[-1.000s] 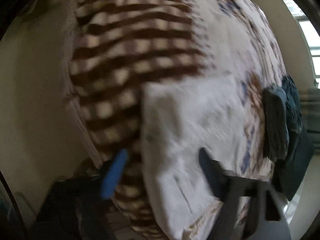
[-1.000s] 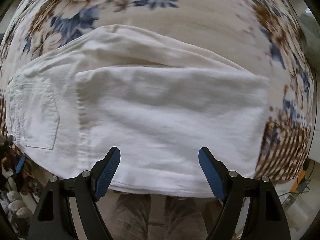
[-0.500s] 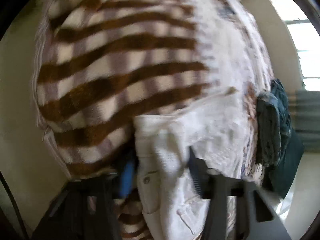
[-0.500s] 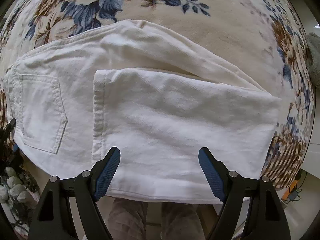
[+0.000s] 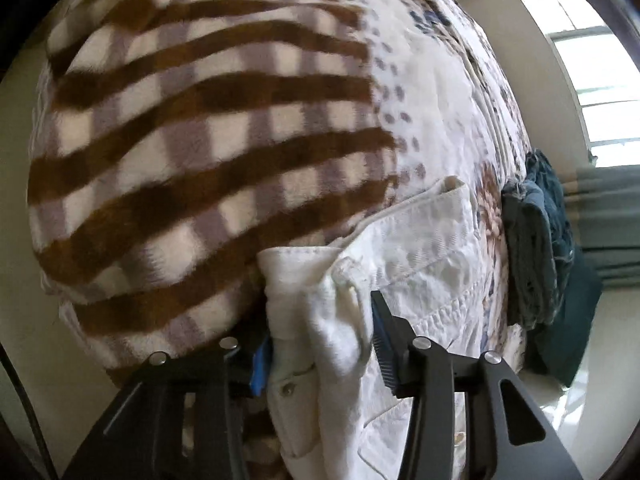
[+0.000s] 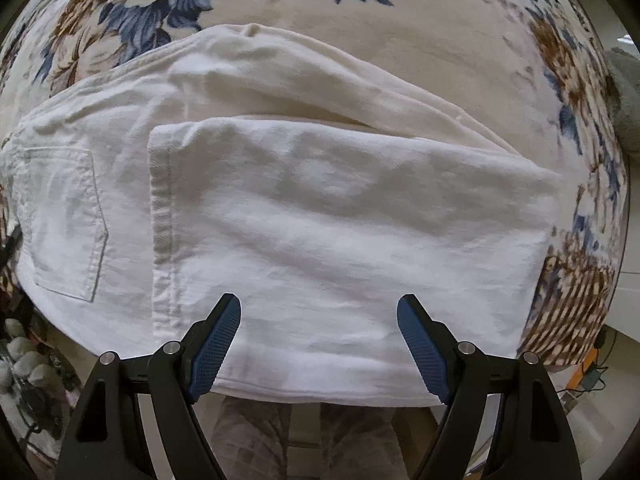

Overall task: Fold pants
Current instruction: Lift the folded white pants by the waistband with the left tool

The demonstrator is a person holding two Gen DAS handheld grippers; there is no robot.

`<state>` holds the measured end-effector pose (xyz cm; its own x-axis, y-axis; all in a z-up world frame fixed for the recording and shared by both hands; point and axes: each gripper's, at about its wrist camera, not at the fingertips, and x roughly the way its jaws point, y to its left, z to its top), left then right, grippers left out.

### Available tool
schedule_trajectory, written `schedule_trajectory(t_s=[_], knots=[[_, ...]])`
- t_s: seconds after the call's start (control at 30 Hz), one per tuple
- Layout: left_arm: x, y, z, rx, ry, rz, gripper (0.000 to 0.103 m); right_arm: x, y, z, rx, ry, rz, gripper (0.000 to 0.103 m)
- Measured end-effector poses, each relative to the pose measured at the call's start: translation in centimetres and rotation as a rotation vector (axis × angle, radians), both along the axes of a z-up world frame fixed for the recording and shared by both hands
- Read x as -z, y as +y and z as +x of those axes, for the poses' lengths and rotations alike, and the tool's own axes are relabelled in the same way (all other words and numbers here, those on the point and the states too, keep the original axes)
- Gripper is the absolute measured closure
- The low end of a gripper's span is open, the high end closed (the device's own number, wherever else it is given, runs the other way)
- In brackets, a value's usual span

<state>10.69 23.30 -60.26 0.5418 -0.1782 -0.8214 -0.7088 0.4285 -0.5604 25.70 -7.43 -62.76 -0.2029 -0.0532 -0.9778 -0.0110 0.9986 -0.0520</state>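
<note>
- Now the left gripper [image 5: 320, 344] is closed on a bunched fold of the white pants [image 6: 320, 220] at the waistband; a second ago its fingers stood apart beside the cloth with nothing between them.
- The pants lie on the floral blanket [image 6: 420, 20], folded once: the leg hem [image 6: 162, 216] rests across the seat, just right of the back pocket [image 6: 66, 220].
- The right gripper [image 6: 320, 344] hovers open over the near edge of the folded legs, its blue pads [image 6: 218, 344] clear of the cloth; over the last second it has only drawn slightly closer.
- In the left wrist view the checked brown part of the blanket [image 5: 200, 160] fills the far left, and a pile of dark clothes [image 5: 536, 264] sits at the right edge, well apart from the pants.
- Meaning: with the waist end seized, the next fold, waist over legs, looks ready to begin; the right gripper probably still has to take its hold first.
- How many layers the left gripper holds cannot be told, since the bunch hides its own inside.
</note>
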Motion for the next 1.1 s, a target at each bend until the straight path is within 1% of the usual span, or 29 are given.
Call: schedule_trajectory(t_s=[0.03,0.07,0.13,0.17,0.2,0.23,0.3,0.33,0.5,0.6,0.67,0.8,0.9,1.03,1.1], knots=[[-0.6,-0.4,0.1,0.015,0.013,0.029,0.065,0.0,-0.2,-0.1,-0.009,-0.005,-0.015,0.02],[-1.4,-0.8,0.4,0.029,0.018,0.074,0.068,0.1,-0.8,-0.3,-0.02,-0.012,-0.035,0.02],[-2.6,-1.8,1.4,0.071,0.054,0.157,0.077,0.1,-1.3,-0.6,-0.026,-0.016,-0.057,0.02],[-3.6,-2.5,1.8,0.092,0.059,0.207,0.078,0.1,-1.5,-0.6,-0.029,-0.018,-0.068,0.02],[-4.1,-2.9,2.0,0.108,0.071,0.239,0.08,0.0,-1.7,-0.7,-0.03,-0.019,-0.073,0.02],[-5.0,-3.6,2.4,0.138,0.099,0.287,0.082,-0.1,-2.0,-0.7,-0.026,-0.02,-0.079,0.02],[-6.4,-4.7,2.8,0.17,0.114,0.35,0.082,0.0,-2.5,-0.9,-0.021,-0.022,-0.092,0.02],[-7.0,-5.4,3.2,0.198,0.138,0.388,0.082,0.0,-2.9,-1.0,-0.016,-0.023,-0.1,0.02],[-9.3,-8.0,4.3,0.297,0.167,0.49,0.083,-0.3,-5.6,-1.7,0.013,-0.031,-0.126,0.02],[-10.2,-9.4,4.3,0.354,0.174,0.527,0.083,-0.3,-7.7,-2.1,0.037,-0.039,-0.139,0.02],[-10.9,-10.4,4.3,0.384,0.169,0.546,0.083,-0.4,-8.2,-2.3,0.049,-0.041,-0.155,0.02],[-12.5,-13.3,4.8,0.46,0.166,0.636,0.083,-0.4,-10.5,-2.8,0.074,-0.049,-0.156,0.02],[-13.3,-15.1,5.1,0.497,0.159,0.668,0.083,-0.4,-12.1,-3.3,0.094,-0.053,-0.147,0.02],[-14.2,-17.6,5.5,0.545,0.149,0.683,0.083,-0.8,-14.0,-3.8,0.112,-0.066,-0.155,0.02],[-14.8,-19.2,5.6,0.573,0.144,0.715,0.083,-1.1,-15.4,-4.2,0.125,-0.077,-0.166,0.02]])
